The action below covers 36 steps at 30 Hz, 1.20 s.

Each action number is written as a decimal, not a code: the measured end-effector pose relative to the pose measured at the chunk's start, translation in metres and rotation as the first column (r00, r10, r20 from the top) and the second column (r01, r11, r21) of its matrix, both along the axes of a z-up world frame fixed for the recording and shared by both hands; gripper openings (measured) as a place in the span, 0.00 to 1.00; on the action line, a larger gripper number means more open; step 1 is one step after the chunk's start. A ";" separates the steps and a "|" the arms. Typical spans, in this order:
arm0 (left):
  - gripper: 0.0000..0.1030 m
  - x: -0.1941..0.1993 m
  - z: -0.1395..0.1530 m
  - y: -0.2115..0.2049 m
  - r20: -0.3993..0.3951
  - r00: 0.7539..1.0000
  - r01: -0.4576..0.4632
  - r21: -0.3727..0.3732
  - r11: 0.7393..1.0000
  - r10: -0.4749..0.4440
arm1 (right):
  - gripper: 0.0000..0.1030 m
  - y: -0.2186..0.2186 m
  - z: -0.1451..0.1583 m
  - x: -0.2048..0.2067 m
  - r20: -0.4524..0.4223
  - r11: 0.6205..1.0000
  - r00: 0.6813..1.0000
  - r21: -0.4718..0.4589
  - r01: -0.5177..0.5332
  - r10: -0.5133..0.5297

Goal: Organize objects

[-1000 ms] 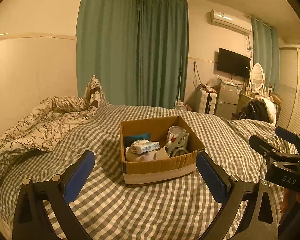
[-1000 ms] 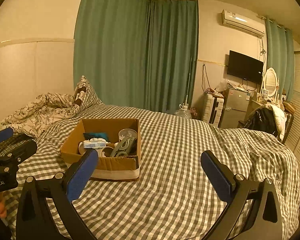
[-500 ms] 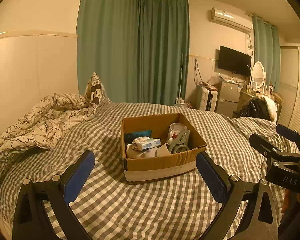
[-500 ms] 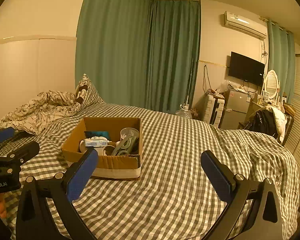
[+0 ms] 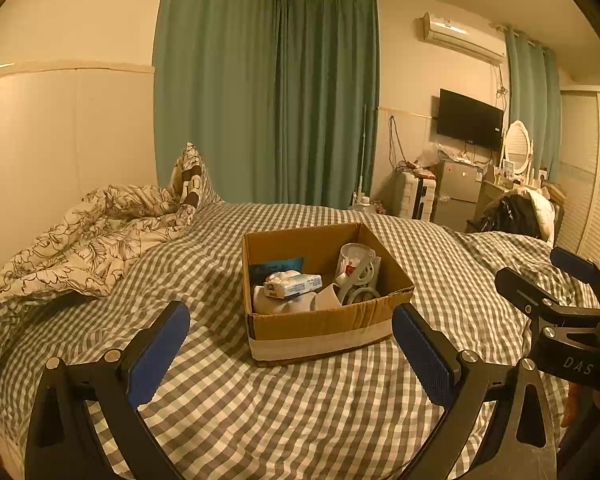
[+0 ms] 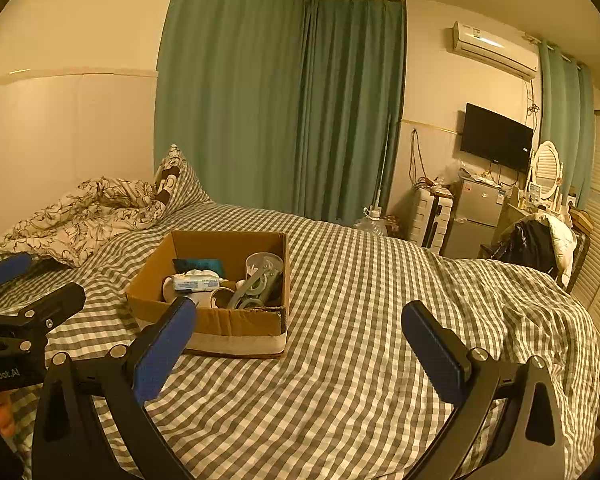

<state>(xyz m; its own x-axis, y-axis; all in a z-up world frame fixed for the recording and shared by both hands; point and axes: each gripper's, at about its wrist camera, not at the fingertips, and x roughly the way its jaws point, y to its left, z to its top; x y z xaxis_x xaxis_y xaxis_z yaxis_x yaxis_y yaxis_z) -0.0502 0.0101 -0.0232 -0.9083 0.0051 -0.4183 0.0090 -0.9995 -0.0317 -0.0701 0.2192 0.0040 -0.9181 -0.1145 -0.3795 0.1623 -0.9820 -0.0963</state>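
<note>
Nearest the cameras, both pairs of tongs are spread wide and holding nothing: the left tongs (image 5: 290, 340) sit straight in front of the box, the right tongs (image 6: 298, 340) off to the box's right, both short of it and over bare bedding. The grey-and-white checked bed cover (image 5: 300, 408) under them is soft and rumpled, so anything set down on it will probably sink or tip a bit.

Next out is the open brown cardboard box with a pale tape band round its base (image 5: 324, 320), sitting on the bed cover. My guess is it's light and a bit floppy; the near wall already looks slightly bowed, so pinching a top edge near a corner seems safer than the middle of a wall.

Inside the box:
- a white and blue plastic-wrapped packet (image 5: 294, 283) lying on top toward the left side, looks squashy and slippery, best grabbed across its short side
- under and beside it, pale rounded things that look like white cups (image 5: 326, 300), probably hard and breakable
- on the right side, a clear plastic cup (image 5: 350, 258) standing upright with small stuff in it, and a grey plastic ring-shaped piece (image 5: 360, 280) leaning against it; can't tell what that is
- a teal flat item (image 5: 276, 266) against the back left wall

Behind the box to the left, a crumpled cream floral duvet (image 5: 92, 240).
</note>
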 end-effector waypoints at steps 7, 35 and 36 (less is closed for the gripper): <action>1.00 -0.001 0.000 -0.001 0.008 1.000 -0.003 -0.004 1.000 0.003 | 1.00 -0.001 0.001 0.001 -0.001 1.000 1.000 -0.002 -0.001 0.001; 1.00 -0.002 -0.004 -0.006 0.021 1.000 -0.012 -0.001 1.000 0.012 | 1.00 -0.001 0.001 0.002 0.002 1.000 1.000 0.005 -0.003 0.003; 1.00 -0.002 -0.004 -0.006 0.022 1.000 -0.011 -0.001 1.000 0.011 | 1.00 -0.001 0.001 0.002 0.003 1.000 1.000 0.005 -0.003 0.003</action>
<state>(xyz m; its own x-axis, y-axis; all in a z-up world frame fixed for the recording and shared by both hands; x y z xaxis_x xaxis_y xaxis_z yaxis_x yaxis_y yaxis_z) -0.0523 0.0045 -0.0274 -0.8991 -0.0053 -0.4378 0.0208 -0.9993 -0.0305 -0.0683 0.2178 0.0047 -0.9168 -0.1149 -0.3824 0.1650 -0.9811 -0.1009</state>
